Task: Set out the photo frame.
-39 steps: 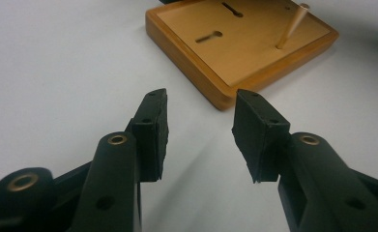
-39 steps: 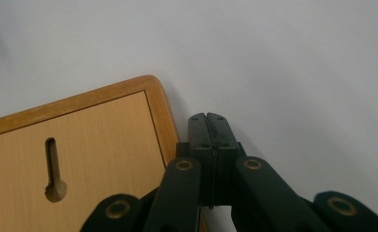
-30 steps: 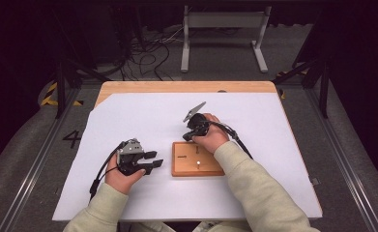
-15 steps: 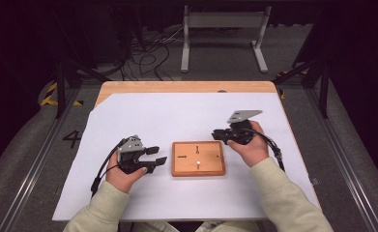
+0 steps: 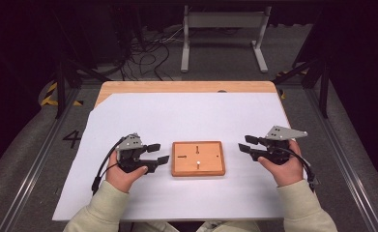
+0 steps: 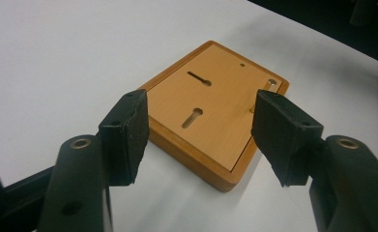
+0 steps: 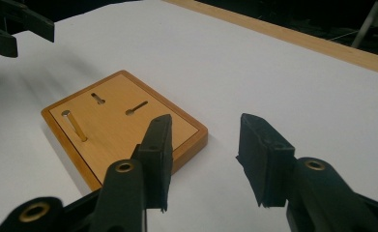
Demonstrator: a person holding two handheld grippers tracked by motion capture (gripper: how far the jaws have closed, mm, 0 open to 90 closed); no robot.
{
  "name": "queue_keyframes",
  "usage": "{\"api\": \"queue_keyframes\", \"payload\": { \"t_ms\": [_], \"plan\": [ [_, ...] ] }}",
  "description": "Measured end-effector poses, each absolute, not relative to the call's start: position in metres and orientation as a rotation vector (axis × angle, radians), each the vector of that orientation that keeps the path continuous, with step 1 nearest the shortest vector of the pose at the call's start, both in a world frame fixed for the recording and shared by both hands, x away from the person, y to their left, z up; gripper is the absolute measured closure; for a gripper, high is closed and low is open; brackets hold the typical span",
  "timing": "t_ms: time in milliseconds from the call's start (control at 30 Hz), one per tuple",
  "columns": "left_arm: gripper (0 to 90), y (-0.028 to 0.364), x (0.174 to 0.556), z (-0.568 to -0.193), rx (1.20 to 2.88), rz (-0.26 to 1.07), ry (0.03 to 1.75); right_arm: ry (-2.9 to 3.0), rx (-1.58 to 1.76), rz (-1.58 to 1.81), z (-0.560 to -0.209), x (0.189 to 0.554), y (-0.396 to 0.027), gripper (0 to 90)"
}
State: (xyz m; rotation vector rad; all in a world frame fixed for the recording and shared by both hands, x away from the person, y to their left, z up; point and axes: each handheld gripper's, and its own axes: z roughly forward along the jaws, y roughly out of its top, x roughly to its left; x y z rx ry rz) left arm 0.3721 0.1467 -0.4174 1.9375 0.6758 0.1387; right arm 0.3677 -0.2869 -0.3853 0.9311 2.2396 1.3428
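Observation:
A small wooden board [image 5: 198,158] with keyhole slots lies flat on the white sheet at the middle of the table. A thin brass peg [image 7: 74,126] stands in it near one edge, also seen as the peg [image 6: 271,83] in the left gripper view. My left gripper [image 5: 157,153] rests just left of the board [image 6: 210,101], open, jaws pointing at it with nothing between them. My right gripper [image 5: 247,145] sits a short way right of the board [image 7: 123,125], open and empty as well.
The white sheet [image 5: 191,116] covers most of a wooden table [image 5: 186,87]. Dark floor, cables and a metal stand [image 5: 223,29] lie beyond the far edge. Aluminium rails [image 5: 36,159] run along both sides.
My right gripper has swung from above the board's far edge out to the right and down to the table. The left gripper has barely moved.

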Motion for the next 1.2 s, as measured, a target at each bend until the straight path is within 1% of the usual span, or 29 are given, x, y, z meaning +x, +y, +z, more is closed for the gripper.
{"api": "queue_keyframes", "payload": {
  "t_ms": [133,233,400,533,700,767,833,967,1200],
  "plan": [
    [36.5,0.140,0.373,-0.417,1.936,0.122,0.659,2.222,0.945,1.348,-0.383,0.365,-0.293,52.8],
    [37.4,0.132,0.372,-0.417,1.919,0.117,0.666,2.215,0.956,1.346,-0.383,0.364,-0.295,51.9],
    [37.0,0.115,0.373,-0.416,1.929,0.114,0.614,2.205,0.954,1.355,-0.382,0.361,-0.298,51.3],
    [30.8,0.100,0.375,-0.422,1.913,0.049,0.543,2.195,0.962,1.363,-0.381,0.360,-0.301,51.0],
    [31.9,0.087,0.375,-0.430,1.937,0.063,0.548,2.190,0.979,1.361,-0.383,0.360,-0.304,50.9],
    [33.9,0.080,0.374,-0.434,1.956,0.074,0.552,2.188,0.993,1.361,-0.384,0.360,-0.305,50.9],
    [42.6,0.077,0.374,-0.437,1.962,0.068,0.558,2.191,0.990,1.362,-0.385,0.360,-0.305,50.7],
    [50.2,0.072,0.373,-0.440,1.973,0.077,0.563,2.200,0.992,1.362,-0.387,0.360,-0.302,50.3],
    [56.1,0.058,0.373,-0.449,2.008,0.065,0.511,2.199,0.997,1.366,-0.388,0.359,-0.302,50.1]
  ]
}}
